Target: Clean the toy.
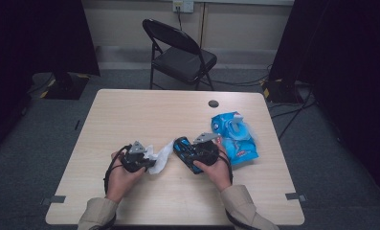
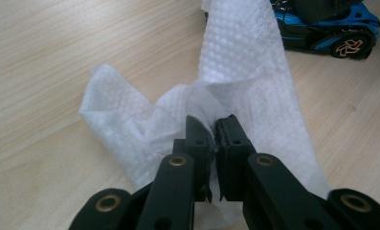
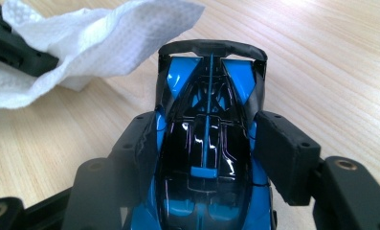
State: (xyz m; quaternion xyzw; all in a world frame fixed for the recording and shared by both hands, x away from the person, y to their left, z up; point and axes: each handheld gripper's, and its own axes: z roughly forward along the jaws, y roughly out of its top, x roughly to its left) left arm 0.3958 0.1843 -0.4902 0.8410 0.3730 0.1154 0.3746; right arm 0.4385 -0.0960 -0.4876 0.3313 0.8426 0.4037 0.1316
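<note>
A white embossed wipe [image 2: 245,62] lies crumpled on the light wood table [image 1: 130,115], and my left gripper [image 2: 214,125] is shut on a fold of it. In the high view this gripper [image 1: 147,162] sits left of centre with the wipe [image 1: 161,155] trailing to its right. A blue and black toy car [image 3: 209,191] stands on the table between the pads of my right gripper [image 3: 206,127], which press on its two sides. From above, the car [image 1: 184,149] points up-left from the right gripper [image 1: 195,154]. Wipe [image 3: 96,38] and car are close but apart.
A blue pack of wipes [image 1: 235,136] lies on the table just right of my right hand. A round cable hole [image 1: 213,103] is in the tabletop behind it. A black folding chair [image 1: 180,52] stands beyond the far edge.
</note>
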